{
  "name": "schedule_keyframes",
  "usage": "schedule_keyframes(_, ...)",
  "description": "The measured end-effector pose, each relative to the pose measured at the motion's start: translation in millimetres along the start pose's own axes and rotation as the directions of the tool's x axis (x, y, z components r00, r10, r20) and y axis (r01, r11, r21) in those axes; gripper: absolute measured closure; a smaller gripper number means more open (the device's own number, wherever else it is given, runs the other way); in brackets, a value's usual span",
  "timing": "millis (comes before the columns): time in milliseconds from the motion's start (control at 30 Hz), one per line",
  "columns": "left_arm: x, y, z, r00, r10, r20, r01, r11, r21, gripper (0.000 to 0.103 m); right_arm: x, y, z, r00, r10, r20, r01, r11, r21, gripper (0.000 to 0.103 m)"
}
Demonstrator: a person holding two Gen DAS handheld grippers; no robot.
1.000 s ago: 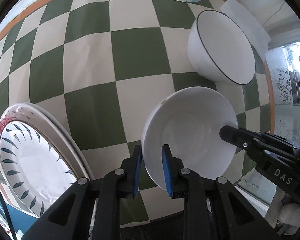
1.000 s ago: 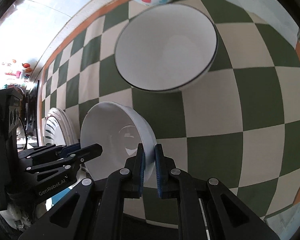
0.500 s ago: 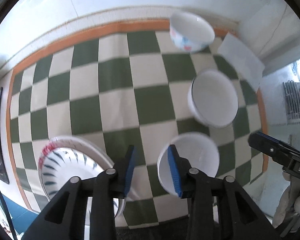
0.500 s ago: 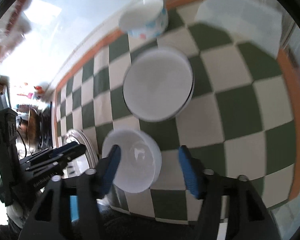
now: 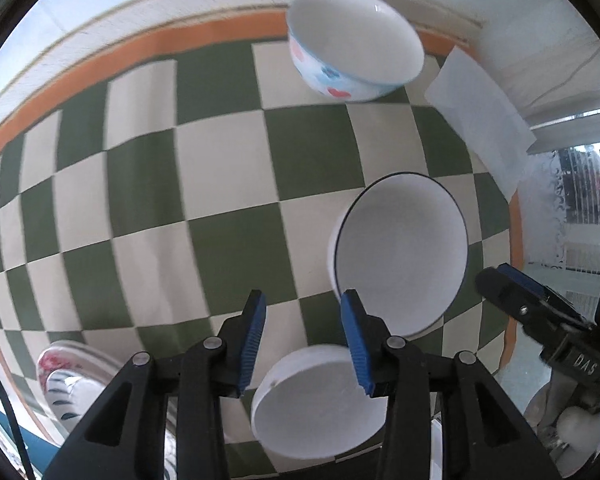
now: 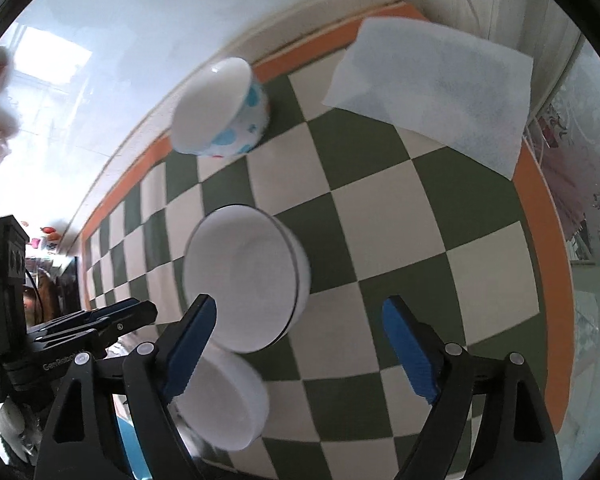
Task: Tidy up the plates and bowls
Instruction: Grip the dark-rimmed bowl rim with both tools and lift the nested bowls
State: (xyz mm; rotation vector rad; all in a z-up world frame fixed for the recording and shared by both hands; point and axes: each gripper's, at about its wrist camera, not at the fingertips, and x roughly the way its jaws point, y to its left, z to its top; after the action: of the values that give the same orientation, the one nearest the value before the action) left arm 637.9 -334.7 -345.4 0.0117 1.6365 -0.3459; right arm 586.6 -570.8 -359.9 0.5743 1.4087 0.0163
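Note:
A plain white bowl (image 5: 320,404) sits on the checked tablecloth (image 5: 228,168) near its front edge, free of both grippers. My left gripper (image 5: 303,300) hangs above it, open, with nothing between its blue pads. Just beyond stands a black-rimmed white bowl (image 5: 400,252). A bowl with red and blue hearts (image 5: 352,44) sits at the far edge. My right gripper (image 6: 300,308) is open and its jaws are still opening. The pads touch nothing. The black-rimmed bowl (image 6: 244,276) lies under the gap's left side and the plain bowl (image 6: 224,400) is by its left finger.
A stack of plates (image 5: 72,380) with dark leaf marks lies at the front left. A white paper napkin (image 6: 432,88) rests at the far right corner, partly over the orange border. A white wall runs along the back. The right gripper (image 5: 532,308) shows at the left view's right side.
Both grippers have let go of the plain white bowl, which now rests on the cloth. Both have opened, risen and moved toward the far side of the table.

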Motion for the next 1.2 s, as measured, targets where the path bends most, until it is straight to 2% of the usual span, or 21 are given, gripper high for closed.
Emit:
schedule_keyframes(133,17,-6,9,0.999,-0.008,-0.039,0.008,1.000,0.003,0.066,22,-4,4,0.999,-0.016,-0.038,0.016,1.000,-0.001,0.016)
schedule_keyframes(267,26,-11,17,0.999,-0.011,-0.040,0.011,1.000,0.006,0.066,37,-7,7,0.998,-0.013,-0.055,0.014,1.000,0.011,0.018)
schedule_keyframes(333,28,-14,20,0.999,-0.016,-0.031,0.016,1.000,0.012,0.067,44,-9,8,0.998,-0.018,-0.052,0.019,1.000,0.019,0.026)
schedule_keyframes(500,29,-21,25,1.000,-0.020,0.004,0.020,0.999,0.043,0.070,56,-11,11,0.998,-0.016,-0.056,0.017,1.000,0.021,0.062)
schedule_keyframes(633,33,-23,28,1.000,-0.030,0.006,0.029,0.998,0.049,0.083,60,-11,11,0.998,0.020,-0.054,-0.019,0.999,0.033,0.075)
schedule_keyframes(767,34,-26,30,0.999,-0.032,0.012,0.032,0.998,0.049,0.086,61,-1,11,0.998,0.022,-0.053,-0.022,1.000,0.010,0.091)
schedule_keyframes(867,35,-28,30,0.999,-0.029,0.013,0.029,0.998,0.051,0.086,62,5,12,0.999,-0.004,-0.054,0.003,1.000,-0.006,0.091)
schedule_keyframes(1200,35,-20,32,0.999,-0.044,0.004,0.044,0.998,0.046,0.086,71,12,13,0.997,-0.009,-0.073,0.009,1.000,-0.003,0.091)
